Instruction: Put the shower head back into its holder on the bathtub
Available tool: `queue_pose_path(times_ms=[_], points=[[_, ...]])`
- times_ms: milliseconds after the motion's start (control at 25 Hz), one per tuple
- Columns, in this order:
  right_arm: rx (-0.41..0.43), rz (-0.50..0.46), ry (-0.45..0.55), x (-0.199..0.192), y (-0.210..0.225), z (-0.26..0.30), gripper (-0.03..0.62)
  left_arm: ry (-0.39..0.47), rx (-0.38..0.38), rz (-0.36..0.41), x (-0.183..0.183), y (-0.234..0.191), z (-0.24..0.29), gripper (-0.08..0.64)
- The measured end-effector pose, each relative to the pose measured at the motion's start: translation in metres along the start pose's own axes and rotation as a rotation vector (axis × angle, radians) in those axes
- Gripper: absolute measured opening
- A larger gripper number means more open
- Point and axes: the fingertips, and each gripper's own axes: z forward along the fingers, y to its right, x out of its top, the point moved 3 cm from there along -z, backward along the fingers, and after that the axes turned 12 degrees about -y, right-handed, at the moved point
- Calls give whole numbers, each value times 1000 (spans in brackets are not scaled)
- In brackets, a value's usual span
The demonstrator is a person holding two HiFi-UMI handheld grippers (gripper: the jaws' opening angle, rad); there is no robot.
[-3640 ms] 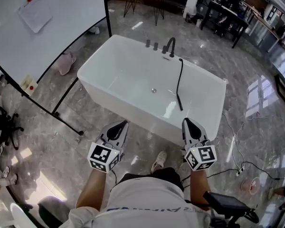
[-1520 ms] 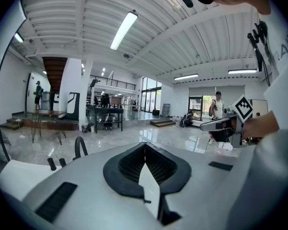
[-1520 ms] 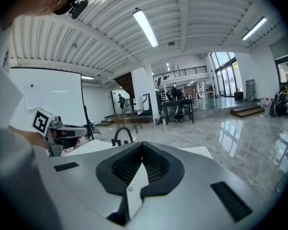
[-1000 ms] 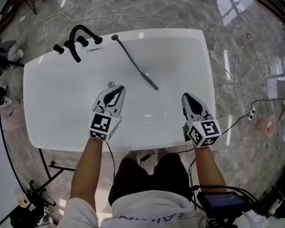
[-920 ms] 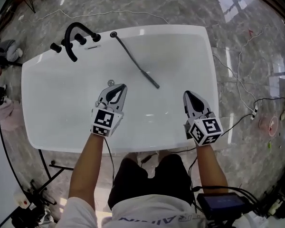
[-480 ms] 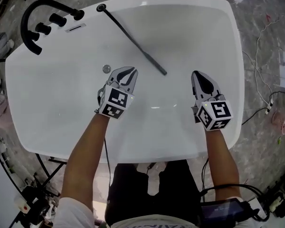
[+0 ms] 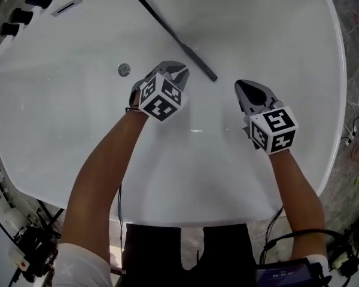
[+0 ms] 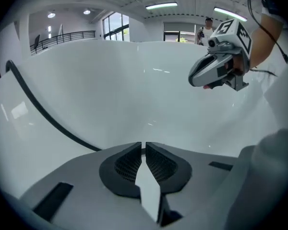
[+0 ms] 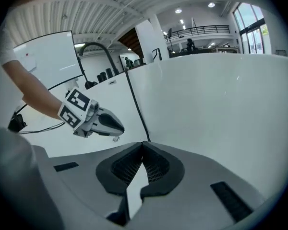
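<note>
Both claws are sitting with jaws together and nothing between them, left claw [image 7: 178, 72] and right claw [image 7: 245, 87]; shower head [image 7: 194, 57] is lying on the bathtub [image 7: 78, 130] floor, just beside the left one; judgement: opening wide first, then closing across the handle, keeping the hose [image 7: 146, 8] untwisted.

the left grey gripper [image 7: 180, 70], with a black and white marker cube on its back, has its two jaws pressed together with nothing between them. the right grey gripper [image 7: 244, 86] is closed and empty too. both point forward and down, side by side but apart. the left bare arm [image 7: 102, 172] and the right bare arm [image 7: 296, 184] stretch out behind them.
</note>
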Motion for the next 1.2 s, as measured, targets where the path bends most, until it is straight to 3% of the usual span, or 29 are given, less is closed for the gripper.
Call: queue_pose_path(times_ms=[160,240,320,680,840,1200], points=[[42,-22,-86,-34,1,39,11,-57,13,140,-10,-5,48,23],[43,-48,-122,-47,4,59,12,-77,-12,239,-13,-1,70,104],[49,-78,-150,-57,9,78,11,-89,-24,327,-15,0,92,132],[44,-1,-229,-109,43,139,12,-219,43,817,-29,0,177,144],[42,49,-241,-116,49,155,12,-231,50,899,-24,-1,197,144],[57,34,-255,-141,55,169,11,-331,38,1116,-34,2,247,144]])
